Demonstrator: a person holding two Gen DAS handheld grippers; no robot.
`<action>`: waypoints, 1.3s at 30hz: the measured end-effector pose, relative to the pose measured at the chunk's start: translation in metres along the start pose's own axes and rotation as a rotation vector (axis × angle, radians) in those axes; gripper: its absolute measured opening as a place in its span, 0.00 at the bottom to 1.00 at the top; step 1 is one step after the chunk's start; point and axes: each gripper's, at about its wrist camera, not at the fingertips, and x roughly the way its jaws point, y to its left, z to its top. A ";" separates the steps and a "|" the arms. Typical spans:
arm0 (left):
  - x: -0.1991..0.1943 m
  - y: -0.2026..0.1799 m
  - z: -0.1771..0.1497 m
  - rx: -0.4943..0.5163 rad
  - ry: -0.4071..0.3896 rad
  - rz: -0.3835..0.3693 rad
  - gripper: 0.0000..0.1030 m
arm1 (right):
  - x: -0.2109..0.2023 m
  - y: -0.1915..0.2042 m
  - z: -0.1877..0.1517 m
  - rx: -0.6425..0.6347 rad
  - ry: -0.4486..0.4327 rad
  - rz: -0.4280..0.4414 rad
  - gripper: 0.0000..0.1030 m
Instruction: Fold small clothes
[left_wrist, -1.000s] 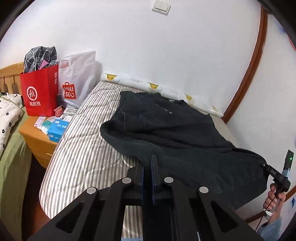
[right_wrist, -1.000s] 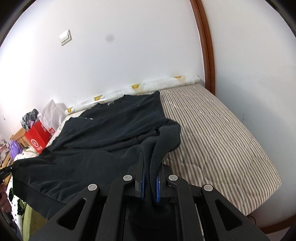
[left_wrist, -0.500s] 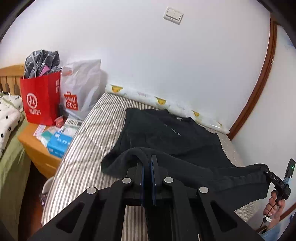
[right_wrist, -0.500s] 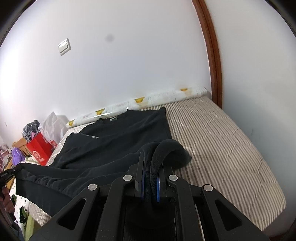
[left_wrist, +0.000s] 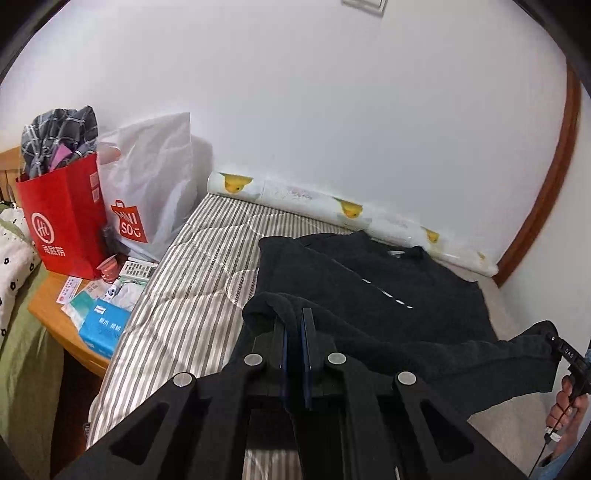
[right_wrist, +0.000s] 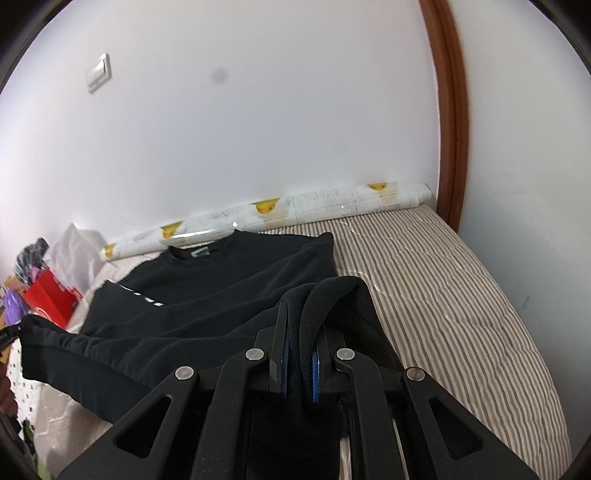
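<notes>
My left gripper (left_wrist: 295, 343) at the lower centre of its frame is clamped on the hem of the black sweatshirt (left_wrist: 369, 280), and my right gripper (right_wrist: 300, 354) pinches a thick fold of the same hem. The raised hem hangs between them above the striped mattress (right_wrist: 443, 288); the collar end lies flat in mid-frame near the duck-print roll (right_wrist: 295, 210) along the wall. At the left, a red bag (left_wrist: 62, 221) and white bag (left_wrist: 147, 199) stand, I think, on a wooden nightstand (left_wrist: 51, 310).
</notes>
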 end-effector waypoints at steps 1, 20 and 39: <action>0.006 0.000 0.001 0.001 0.007 0.004 0.06 | 0.009 0.001 0.001 -0.004 0.009 -0.003 0.08; 0.105 0.014 -0.002 0.007 0.145 0.061 0.06 | 0.130 0.000 -0.012 -0.050 0.179 -0.101 0.08; 0.048 0.017 -0.020 0.049 0.154 0.063 0.44 | 0.015 -0.012 -0.039 -0.090 0.126 -0.146 0.52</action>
